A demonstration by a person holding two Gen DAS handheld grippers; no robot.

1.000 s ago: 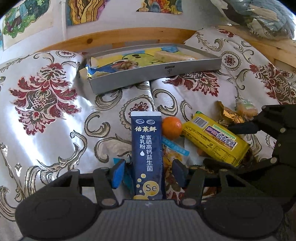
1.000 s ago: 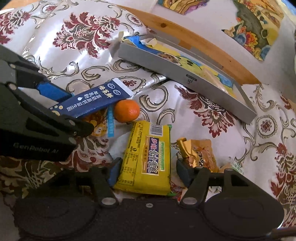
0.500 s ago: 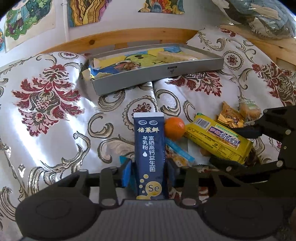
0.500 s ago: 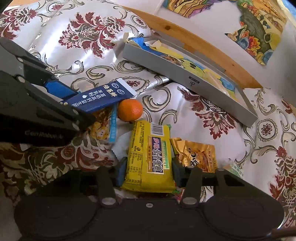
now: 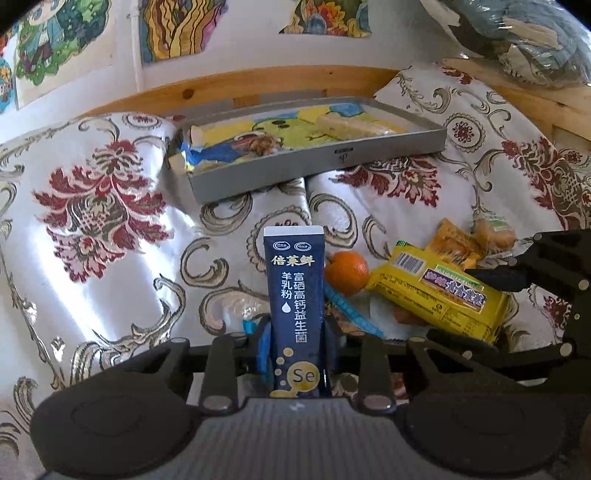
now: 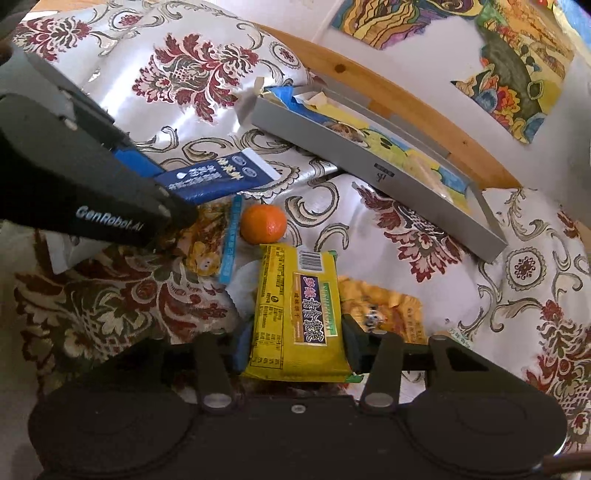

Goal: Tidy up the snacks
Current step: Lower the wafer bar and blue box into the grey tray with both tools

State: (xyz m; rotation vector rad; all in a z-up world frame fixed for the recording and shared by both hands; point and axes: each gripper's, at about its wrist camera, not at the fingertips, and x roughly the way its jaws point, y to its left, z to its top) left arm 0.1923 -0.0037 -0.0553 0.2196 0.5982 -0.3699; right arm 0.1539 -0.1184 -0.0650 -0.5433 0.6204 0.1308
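left gripper (image 5: 295, 343) clamped a navy, white-lettered sachet (image 5: 294, 306); right gripper (image 6: 295, 343) pinched a yellow barcoded pack (image 6: 295, 314).

A shiny floral cloth (image 5: 92, 236) with red blooms and grey-gold scrolls covers the whole surface, creased and catching the light. Behind it runs a wooden rail (image 5: 236, 85) along a white wall (image 6: 436, 70). Colourful drawings (image 5: 173, 26) are stuck to that wall. A blue-grey bundle in clear plastic (image 5: 517, 33) sits high in one corner.
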